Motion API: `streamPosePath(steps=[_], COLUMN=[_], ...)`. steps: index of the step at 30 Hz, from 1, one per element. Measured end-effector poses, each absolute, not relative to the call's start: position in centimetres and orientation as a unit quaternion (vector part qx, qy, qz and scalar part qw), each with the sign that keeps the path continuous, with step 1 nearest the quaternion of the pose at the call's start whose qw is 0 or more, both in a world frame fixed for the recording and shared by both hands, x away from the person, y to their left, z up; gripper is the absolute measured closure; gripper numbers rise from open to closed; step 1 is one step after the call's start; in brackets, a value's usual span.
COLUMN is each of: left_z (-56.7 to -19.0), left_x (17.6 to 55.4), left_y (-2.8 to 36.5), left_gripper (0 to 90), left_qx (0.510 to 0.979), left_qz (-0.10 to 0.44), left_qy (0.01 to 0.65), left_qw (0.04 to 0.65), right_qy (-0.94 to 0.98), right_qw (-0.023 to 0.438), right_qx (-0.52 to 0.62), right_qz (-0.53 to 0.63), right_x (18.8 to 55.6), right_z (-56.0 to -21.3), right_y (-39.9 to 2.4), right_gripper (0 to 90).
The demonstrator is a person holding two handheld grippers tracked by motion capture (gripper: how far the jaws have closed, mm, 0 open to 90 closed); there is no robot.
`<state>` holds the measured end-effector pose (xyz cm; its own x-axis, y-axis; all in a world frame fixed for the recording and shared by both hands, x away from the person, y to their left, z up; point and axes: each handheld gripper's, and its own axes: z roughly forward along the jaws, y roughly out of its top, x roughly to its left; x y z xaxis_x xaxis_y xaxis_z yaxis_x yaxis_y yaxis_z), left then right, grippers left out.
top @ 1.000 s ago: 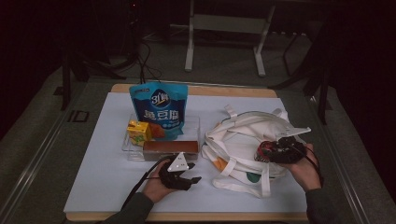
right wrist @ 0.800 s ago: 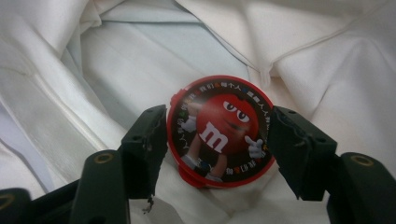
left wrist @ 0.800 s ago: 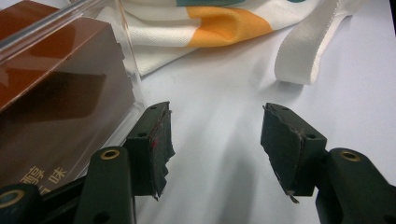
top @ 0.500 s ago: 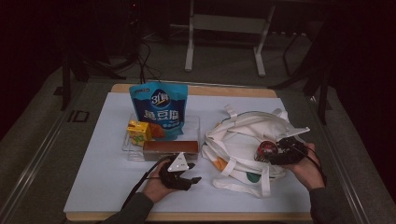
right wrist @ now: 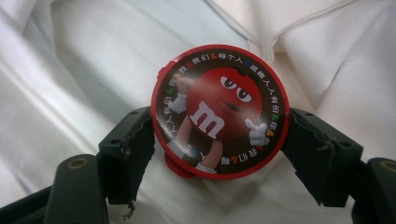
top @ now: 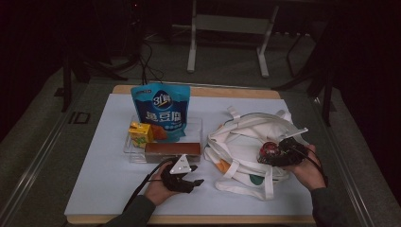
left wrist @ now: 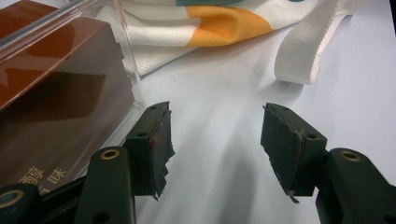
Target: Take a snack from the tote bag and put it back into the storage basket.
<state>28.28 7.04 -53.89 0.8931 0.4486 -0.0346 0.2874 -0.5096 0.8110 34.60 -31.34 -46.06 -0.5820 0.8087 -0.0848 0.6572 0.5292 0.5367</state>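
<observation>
Resting on crumpled white canvas, a round red candy tin (right wrist: 219, 112) with a glossy printed lid sits between the black jaws of the right gripper (right wrist: 219, 140). Those jaws have just been opening; the tin's rim lies right at both pads, and whether they press on it I cannot tell. In the high view the tin (top: 269, 150) lies on top of the cloth tote bag (top: 246, 137), a soft, wrinkled bag with wide woven straps and orange and green patches, at the right of the desk (top: 104, 189).

A clear plastic tray (top: 130, 153) with thin hard walls holds a shiny blue pouch (top: 161, 111) standing upright, a small yellow carton (top: 140, 133) and a long brown box (top: 172, 150) with a smooth, reflective face.

The left gripper (left wrist: 215, 140) lies low on the white desk sheet, its jaws apart with nothing between them; the brown box (left wrist: 60, 102) is just beside one chipped, foam-edged pad.
</observation>
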Motion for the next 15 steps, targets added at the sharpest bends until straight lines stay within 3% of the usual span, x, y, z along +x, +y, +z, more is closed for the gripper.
streamPosePath(steps=[15], left_z=[-53.9], left_x=[28.3], left_y=[7.0], left_gripper=[43.0], left_qx=[0.864], left_qz=[0.090], left_qy=[0.213], left_qw=[0.447], right_qy=[0.874], right_qw=[0.162], right_qx=[0.404], right_qz=[0.218], right_x=[35.9], right_z=[-45.8], right_y=[-30.7], right_gripper=[25.3])
